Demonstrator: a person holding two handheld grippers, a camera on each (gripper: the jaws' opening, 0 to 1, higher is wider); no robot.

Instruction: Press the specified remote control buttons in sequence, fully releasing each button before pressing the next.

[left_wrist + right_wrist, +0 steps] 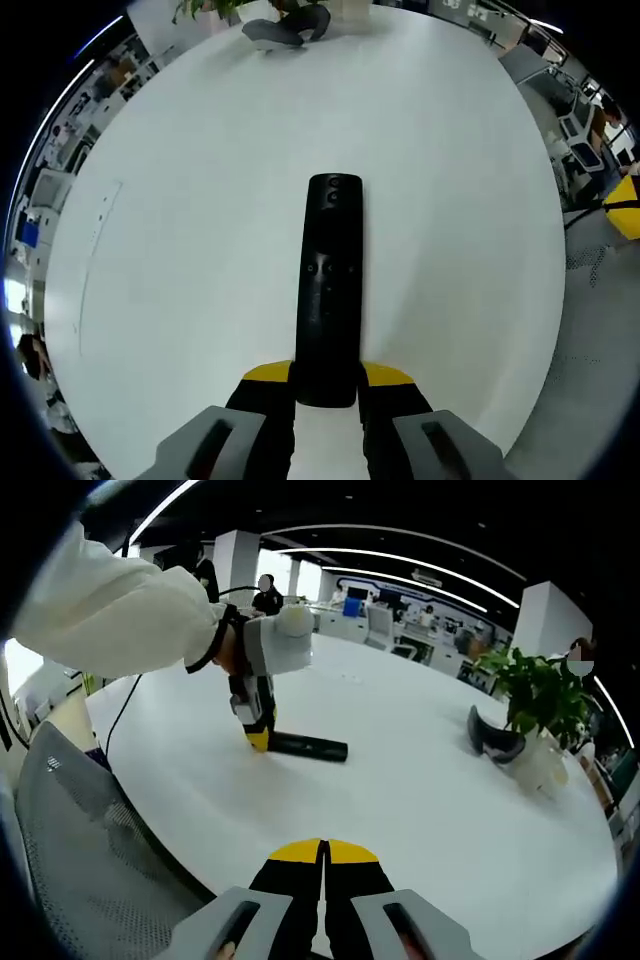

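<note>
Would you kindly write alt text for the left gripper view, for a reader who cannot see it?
A black remote control lies lengthwise on a large white table, its near end held between the yellow-tipped jaws of the left gripper. At the table's far edge sit a dark grey curved object and some green leaves; an office surrounds the table.

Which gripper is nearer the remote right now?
Left. The left gripper has its jaws around the near end of the remote on the table. The right gripper sits shut, well back near the table edge.
</note>
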